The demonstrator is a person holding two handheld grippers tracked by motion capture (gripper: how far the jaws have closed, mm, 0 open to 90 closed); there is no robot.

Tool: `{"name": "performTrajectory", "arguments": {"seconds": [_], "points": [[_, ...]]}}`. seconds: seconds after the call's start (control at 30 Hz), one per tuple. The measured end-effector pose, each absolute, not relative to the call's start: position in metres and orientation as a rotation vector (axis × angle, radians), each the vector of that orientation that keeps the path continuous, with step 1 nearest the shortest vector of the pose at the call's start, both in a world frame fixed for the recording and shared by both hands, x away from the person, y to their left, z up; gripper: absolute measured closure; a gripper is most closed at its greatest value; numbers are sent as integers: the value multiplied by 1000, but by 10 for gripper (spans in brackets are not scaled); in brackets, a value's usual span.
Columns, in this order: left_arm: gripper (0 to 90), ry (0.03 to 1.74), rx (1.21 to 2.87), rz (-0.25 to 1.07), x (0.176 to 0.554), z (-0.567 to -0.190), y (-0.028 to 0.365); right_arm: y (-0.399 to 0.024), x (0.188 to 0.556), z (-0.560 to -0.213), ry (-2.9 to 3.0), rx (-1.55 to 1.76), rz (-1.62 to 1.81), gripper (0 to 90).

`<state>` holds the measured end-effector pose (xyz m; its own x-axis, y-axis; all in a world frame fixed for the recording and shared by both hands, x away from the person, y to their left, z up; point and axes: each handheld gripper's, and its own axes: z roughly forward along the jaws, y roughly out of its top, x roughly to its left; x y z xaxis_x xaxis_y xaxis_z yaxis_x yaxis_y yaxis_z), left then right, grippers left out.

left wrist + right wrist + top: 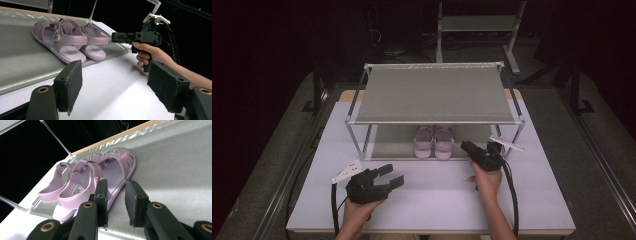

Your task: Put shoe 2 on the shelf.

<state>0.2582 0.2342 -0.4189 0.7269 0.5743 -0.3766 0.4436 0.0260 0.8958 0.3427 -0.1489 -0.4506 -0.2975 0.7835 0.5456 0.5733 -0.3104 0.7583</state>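
Observation:
A pair of lilac sandals (433, 141) stands side by side on the lower shelf of a metal shoe rack (434, 95), heels toward the front. My right gripper (464, 146) hovers just right of the pair at the shelf's front edge. In the right gripper view its jaws (116, 186) stand a little apart with nothing between them, and the nearer sandal (95, 177) lies just past the left jaw. My left gripper (392, 175) rests low over the white table at the front left, open wide and empty. The left gripper view shows the sandals (70, 40) and the right gripper (117, 37) beyond its jaws (115, 67).
The rack's grey top shelf is bare and overhangs the lower shelf (175, 170). The rack's thin metal posts (358, 141) stand at its corners. White table (437, 200) surface runs in front of the rack. A second rack (477, 22) stands in the dark behind.

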Motion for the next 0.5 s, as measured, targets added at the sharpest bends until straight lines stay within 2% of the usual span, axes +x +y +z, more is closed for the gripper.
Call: {"name": "performTrajectory", "arguments": {"seconds": [0.5], "points": [[277,841,1604,123,257,-419,235,-160,328,-449,1768,1740,1644,664]]}}
